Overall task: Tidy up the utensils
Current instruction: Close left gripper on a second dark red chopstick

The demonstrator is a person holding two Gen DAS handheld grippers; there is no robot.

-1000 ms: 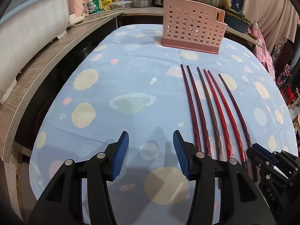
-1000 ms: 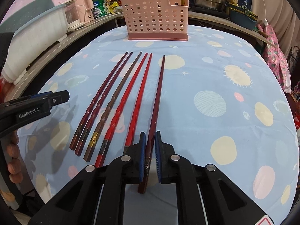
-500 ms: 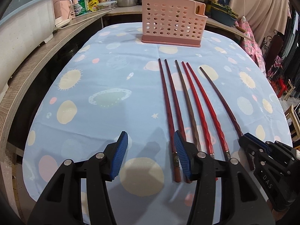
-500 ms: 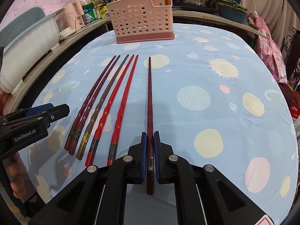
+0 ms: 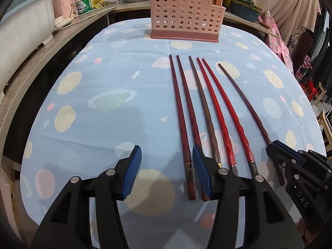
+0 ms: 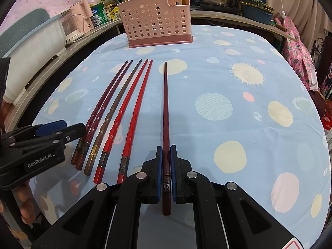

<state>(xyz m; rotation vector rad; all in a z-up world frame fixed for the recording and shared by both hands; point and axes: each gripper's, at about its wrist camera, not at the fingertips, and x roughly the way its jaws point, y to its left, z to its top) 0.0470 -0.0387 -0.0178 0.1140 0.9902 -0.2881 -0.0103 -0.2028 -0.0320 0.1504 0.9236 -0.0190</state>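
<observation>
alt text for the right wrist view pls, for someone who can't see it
The right hand-held gripper is shut on a dark red chopstick on a blue planet-print tablecloth. Five more chopsticks lie in a row to its left, with a pink perforated utensil holder beyond them.

Each hand-held gripper is black plastic with angular, cut-out arms, round silver screws at the joints and ribbed blue pads (image 5: pixel 132 171) inside the fingers. The left hand-held gripper (image 6: pixel 60 132) carries white "GenRobot.AI" lettering; the right hand-held gripper (image 5: pixel 276 151) reads "DAS".
</observation>
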